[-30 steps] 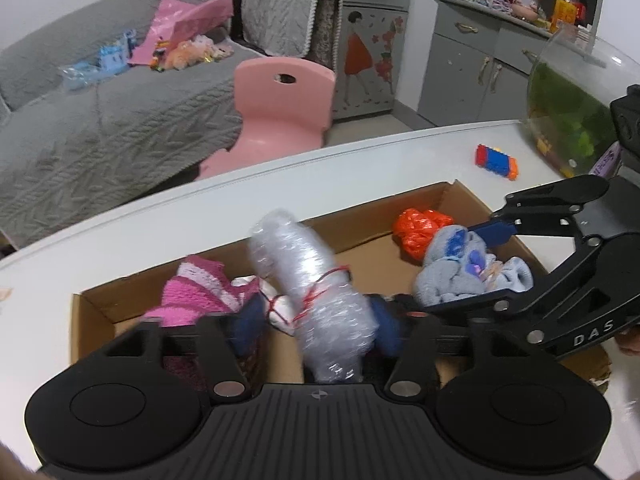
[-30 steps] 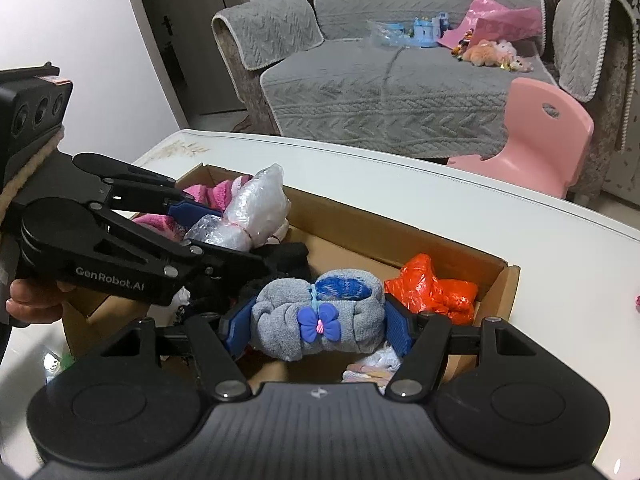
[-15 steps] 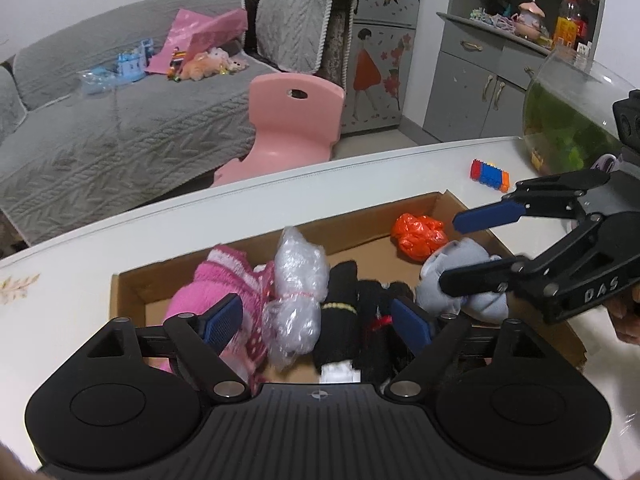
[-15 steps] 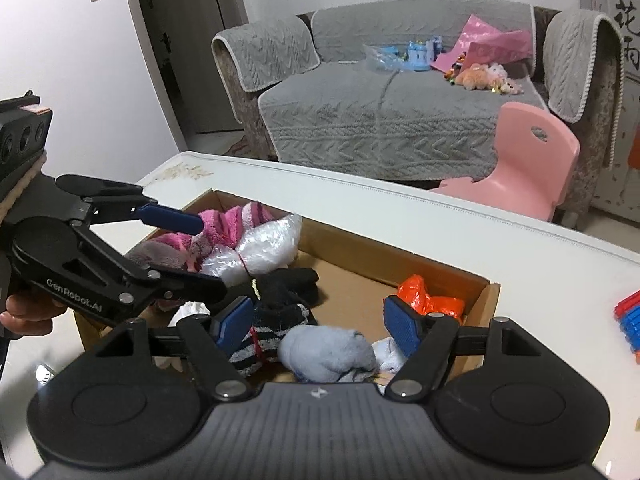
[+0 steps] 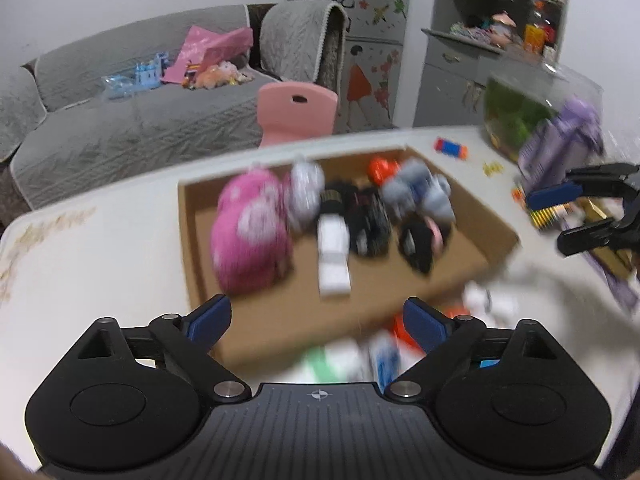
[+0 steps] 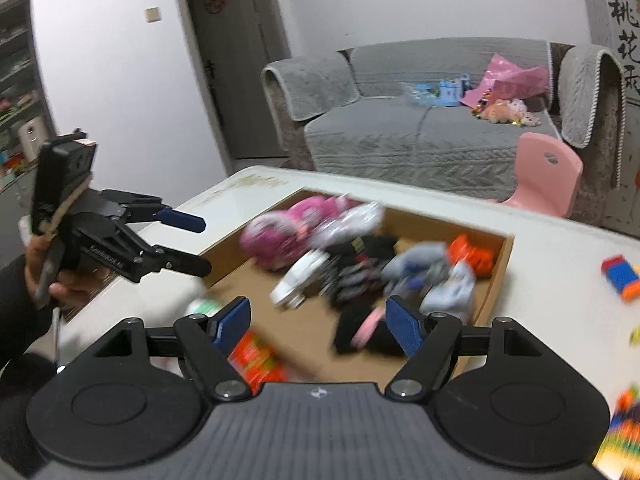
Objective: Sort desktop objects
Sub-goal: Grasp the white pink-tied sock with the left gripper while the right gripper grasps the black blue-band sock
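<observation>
An open cardboard box [image 5: 276, 316] [image 6: 496, 276] lies on the white table, blurred by motion. Inside are a pink knitted piece [image 5: 248, 232] [image 6: 292, 220], a bubble-wrap bundle [image 5: 306, 188] [image 6: 352, 216], black socks [image 5: 368, 216], a grey sock bundle [image 5: 420, 192] [image 6: 436, 272] and an orange bag [image 5: 382, 168]. My left gripper [image 5: 316, 318] hovers over the box's near edge, jaws opening and empty. My right gripper [image 6: 318, 318] is back from the box, jaws opening, nothing between them. Each shows in the other's view: right gripper [image 5: 546, 220], left gripper [image 6: 206, 246].
Small packets [image 5: 384, 352] and an orange packet [image 6: 256, 360] lie on the table in front of the box. Toy blocks [image 5: 452, 148] [image 6: 620, 276], a purple carton [image 5: 560, 148] and a fish bowl [image 5: 516, 120] stand to the right. A pink chair [image 6: 548, 176] is beyond the table.
The left gripper let go of the bubble-wrap bundle and the right let go of the grey sock bundle, both left in the box. Both grippers opened and drew back and up.
</observation>
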Tool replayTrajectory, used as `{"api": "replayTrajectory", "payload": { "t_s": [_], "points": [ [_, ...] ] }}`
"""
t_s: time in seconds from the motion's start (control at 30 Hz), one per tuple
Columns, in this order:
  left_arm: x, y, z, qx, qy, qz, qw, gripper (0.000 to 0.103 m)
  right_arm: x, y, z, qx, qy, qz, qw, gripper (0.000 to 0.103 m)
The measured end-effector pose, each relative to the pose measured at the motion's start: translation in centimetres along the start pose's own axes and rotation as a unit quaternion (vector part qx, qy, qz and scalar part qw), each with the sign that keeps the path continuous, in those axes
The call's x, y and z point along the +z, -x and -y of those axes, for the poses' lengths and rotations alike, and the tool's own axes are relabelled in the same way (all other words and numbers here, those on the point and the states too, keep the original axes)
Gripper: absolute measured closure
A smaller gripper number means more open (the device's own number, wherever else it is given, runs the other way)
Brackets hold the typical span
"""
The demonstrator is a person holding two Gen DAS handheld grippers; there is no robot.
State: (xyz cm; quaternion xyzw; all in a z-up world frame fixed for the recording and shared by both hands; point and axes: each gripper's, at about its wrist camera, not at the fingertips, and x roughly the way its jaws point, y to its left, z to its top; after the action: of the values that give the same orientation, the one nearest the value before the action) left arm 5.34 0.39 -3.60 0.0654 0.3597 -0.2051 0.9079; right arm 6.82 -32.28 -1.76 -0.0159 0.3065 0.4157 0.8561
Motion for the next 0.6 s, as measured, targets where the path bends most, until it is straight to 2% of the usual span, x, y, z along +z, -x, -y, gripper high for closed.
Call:
{"api": "replayTrajectory", "payload": {
  "t_s": [0.2, 0.23, 0.27, 0.3, 0.6],
  "points": [
    [-5.4, 2.0, 1.9, -0.025, -0.037, -0.019, 0.9988, 0.006, -4.6, 1.6, -4.1, 0.046, 0.010, -0.021, 0.999, 0.031],
    [-5.9, 2.0, 2.2, -0.033, -0.038, -0.023, 0.9985, 0.006, -5.3, 1.3, -4.7, 0.049, 0.018, -0.028, 0.998, 0.027],
    [-6.3, 2.0, 2.5, -0.043, -0.038, -0.025, 0.9981, 0.006, -5.9, 1.0, -5.3, 0.048, 0.023, -0.035, 0.998, 0.021],
    [-6.5, 2.0, 2.8, -0.052, -0.040, -0.026, 0.9975, 0.006, -6.3, 0.7, -5.7, 0.044, 0.029, -0.040, 0.998, 0.020],
    [-6.6, -1.1, 3.6, -0.061, -0.047, -0.060, 0.9952, 0.006, -7.2, -2.7, -7.4, 0.032, 0.062, -0.071, 0.995, 0.020]
  ]
}}
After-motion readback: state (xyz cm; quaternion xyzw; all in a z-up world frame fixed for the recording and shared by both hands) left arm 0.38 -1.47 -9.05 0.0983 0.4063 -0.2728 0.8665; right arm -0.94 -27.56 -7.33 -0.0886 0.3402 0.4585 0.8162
